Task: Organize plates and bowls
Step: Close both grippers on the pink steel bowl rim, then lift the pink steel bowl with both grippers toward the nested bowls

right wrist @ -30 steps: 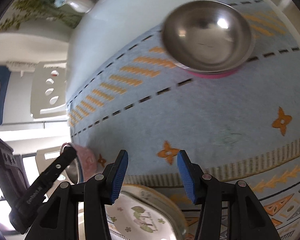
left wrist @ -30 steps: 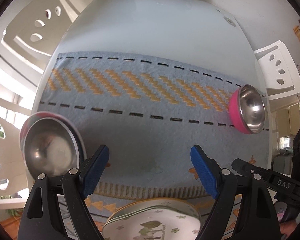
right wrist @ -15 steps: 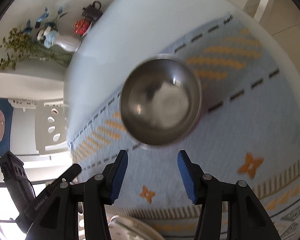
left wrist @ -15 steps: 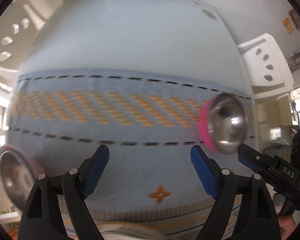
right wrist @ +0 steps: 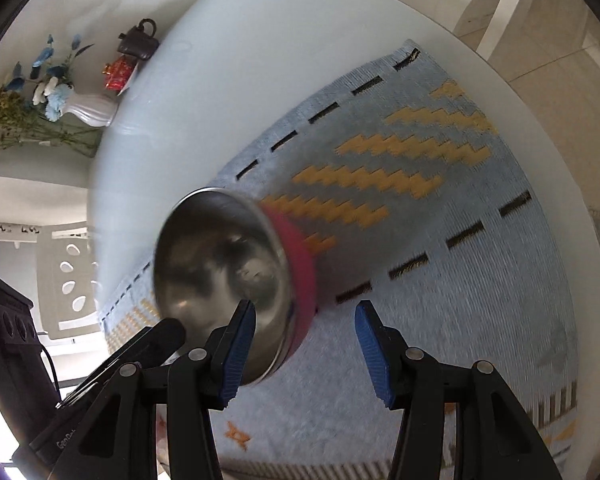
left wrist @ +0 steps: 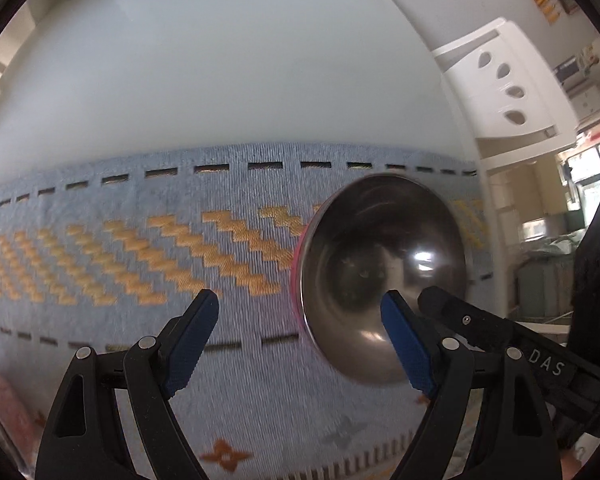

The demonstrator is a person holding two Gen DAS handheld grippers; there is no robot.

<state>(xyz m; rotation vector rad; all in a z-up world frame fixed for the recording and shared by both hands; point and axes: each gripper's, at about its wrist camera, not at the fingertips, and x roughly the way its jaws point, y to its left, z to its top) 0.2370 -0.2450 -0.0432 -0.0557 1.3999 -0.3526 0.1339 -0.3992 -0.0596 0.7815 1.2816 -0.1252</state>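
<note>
A steel bowl with a pink outside (left wrist: 380,276) sits on the blue woven mat (left wrist: 140,260); it also shows in the right wrist view (right wrist: 224,276). My left gripper (left wrist: 300,344) is open and empty, its right finger (left wrist: 406,350) in front of the bowl's near rim. My right gripper (right wrist: 306,354) is open, with its left finger (right wrist: 236,354) over the bowl's inside and its right finger outside the pink wall. Whether the fingers touch the bowl I cannot tell.
The white table (left wrist: 220,60) stretches beyond the mat. A white chair (left wrist: 504,84) stands at its right side. At the far end are a white vase with flowers (right wrist: 88,110), a red item (right wrist: 118,74) and a dark teapot (right wrist: 138,42).
Both grippers have moved forward to the pink steel bowl, which is now large in both views. The plate and the other steel bowl have dropped out of view.
</note>
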